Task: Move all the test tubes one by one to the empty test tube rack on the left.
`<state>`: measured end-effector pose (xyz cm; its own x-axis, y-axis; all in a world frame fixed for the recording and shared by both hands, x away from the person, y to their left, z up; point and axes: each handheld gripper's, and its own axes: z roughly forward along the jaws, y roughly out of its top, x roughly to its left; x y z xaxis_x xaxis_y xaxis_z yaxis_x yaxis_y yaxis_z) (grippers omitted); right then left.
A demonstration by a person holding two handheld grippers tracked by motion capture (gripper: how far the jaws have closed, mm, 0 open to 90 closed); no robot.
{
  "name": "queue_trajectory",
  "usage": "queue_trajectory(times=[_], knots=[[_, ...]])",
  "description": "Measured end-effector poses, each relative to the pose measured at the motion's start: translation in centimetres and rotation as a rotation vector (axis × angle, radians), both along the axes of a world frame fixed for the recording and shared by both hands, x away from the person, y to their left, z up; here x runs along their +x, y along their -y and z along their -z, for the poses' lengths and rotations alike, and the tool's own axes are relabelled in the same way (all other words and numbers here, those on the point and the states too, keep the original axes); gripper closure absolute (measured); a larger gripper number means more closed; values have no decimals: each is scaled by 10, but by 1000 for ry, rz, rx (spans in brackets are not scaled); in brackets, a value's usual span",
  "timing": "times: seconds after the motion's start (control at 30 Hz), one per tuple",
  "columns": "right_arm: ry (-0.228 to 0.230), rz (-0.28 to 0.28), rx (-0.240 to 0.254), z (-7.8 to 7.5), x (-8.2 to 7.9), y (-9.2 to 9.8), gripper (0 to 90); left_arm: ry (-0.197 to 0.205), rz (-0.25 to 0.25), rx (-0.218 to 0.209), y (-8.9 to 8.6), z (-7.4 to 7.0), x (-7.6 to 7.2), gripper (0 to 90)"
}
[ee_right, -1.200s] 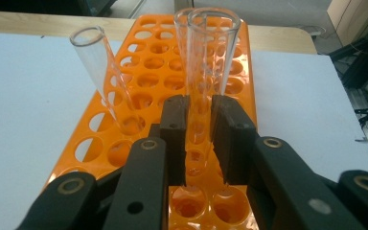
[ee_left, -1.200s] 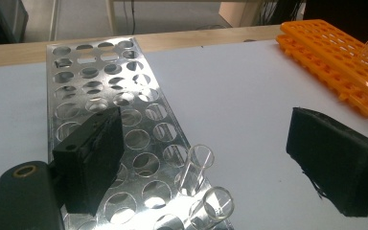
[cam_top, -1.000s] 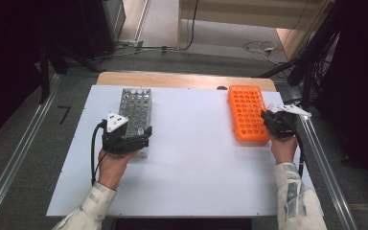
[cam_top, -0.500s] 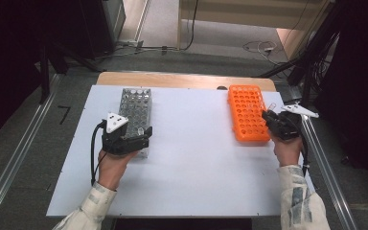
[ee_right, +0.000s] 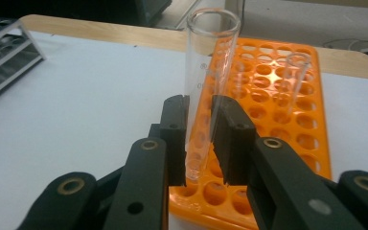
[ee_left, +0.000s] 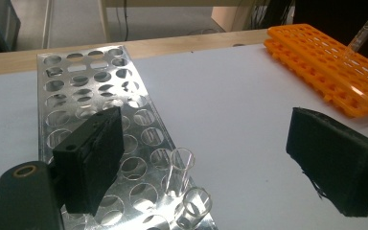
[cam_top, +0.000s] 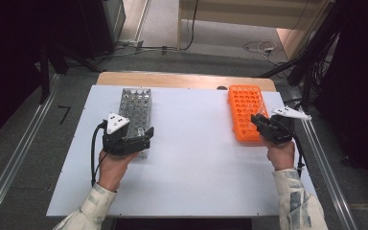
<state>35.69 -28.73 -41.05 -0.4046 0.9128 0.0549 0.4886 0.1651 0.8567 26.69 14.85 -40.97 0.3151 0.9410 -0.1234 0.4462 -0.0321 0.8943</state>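
My right gripper [ee_right: 199, 143] is shut on an upright clear glass tube [ee_right: 211, 62], held above the near end of the orange rack [ee_right: 278, 96]. A second clear tube [ee_right: 294, 76] stands in a hole of that rack. In the high view the right gripper [cam_top: 258, 122] sits at the orange rack's [cam_top: 243, 103] near right corner. My left gripper [ee_left: 215, 163] stands open over the near end of the metal rack [ee_left: 81, 91], with two clear tubes [ee_left: 178, 170] standing in holes between its jaws, untouched. The left gripper [cam_top: 143, 139] rests at the metal rack's [cam_top: 135, 103] near end.
Both racks stand on a white board [cam_top: 191, 167] on a wooden table [cam_top: 182, 80]. Metal rails run along the floor on both sides, and cables lie beyond the far edge. Open board lies between the two racks.
My right gripper has shifted a little and risen with the tube in it. The left hand and gripper have stayed where they were.
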Motion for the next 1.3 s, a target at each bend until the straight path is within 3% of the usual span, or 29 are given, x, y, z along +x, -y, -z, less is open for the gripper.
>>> queue_trajectory(times=[0.3, 0.67, 1.3], knots=[[-11, -91, -8, 2, -6, -25, 728, 4, 11, -2, 2, -1, -1, 126], [-34, -221, -17, 9, -18, -70, 728, 1, 34, 9, 11, -1, -3, 126], [-74, -439, -68, 31, -44, -142, 728, -4, 118, 26, 37, 0, -8, 126]])
